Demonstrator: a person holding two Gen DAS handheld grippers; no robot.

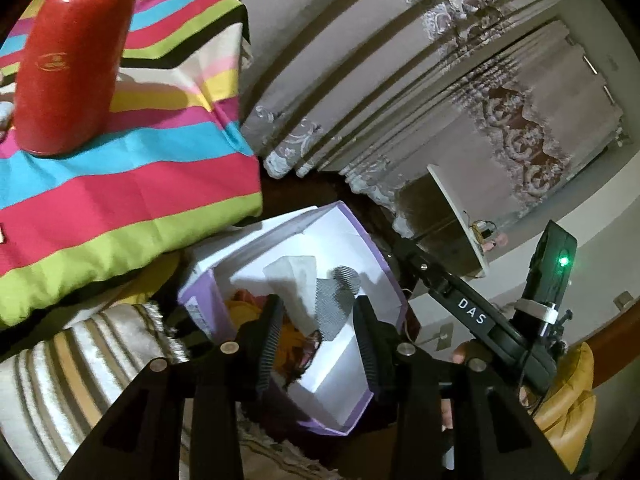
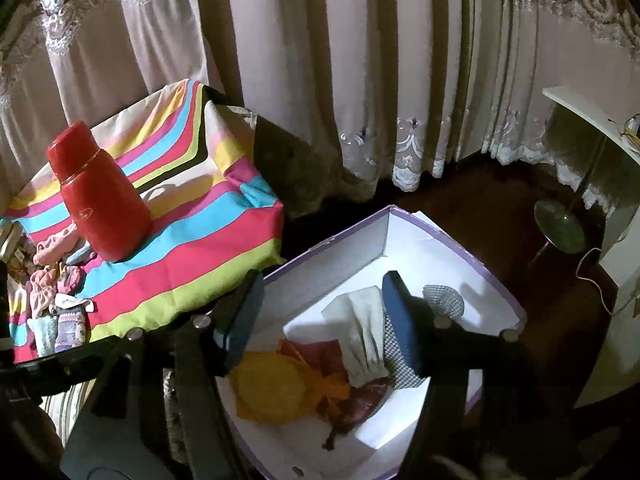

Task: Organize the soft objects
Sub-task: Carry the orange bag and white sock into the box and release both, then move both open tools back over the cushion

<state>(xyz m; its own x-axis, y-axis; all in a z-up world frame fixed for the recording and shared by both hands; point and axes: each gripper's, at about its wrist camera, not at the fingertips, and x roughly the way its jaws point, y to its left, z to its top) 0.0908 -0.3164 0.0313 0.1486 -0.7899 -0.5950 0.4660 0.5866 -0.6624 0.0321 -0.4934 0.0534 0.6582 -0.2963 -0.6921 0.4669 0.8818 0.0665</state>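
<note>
socks [image 2: 360, 332] seemingly under open right gripper [image 2: 320, 316]

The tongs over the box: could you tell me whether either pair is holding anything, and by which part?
Nothing is held. Both the left tongs and the right tongs are open and empty above the box of cloths.

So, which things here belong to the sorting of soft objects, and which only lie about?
For the job:
- white box
- soft items in it
- small socks on the striped cloth
- both open claws

Lying about:
- red flask
- curtain
- lamp base
</note>
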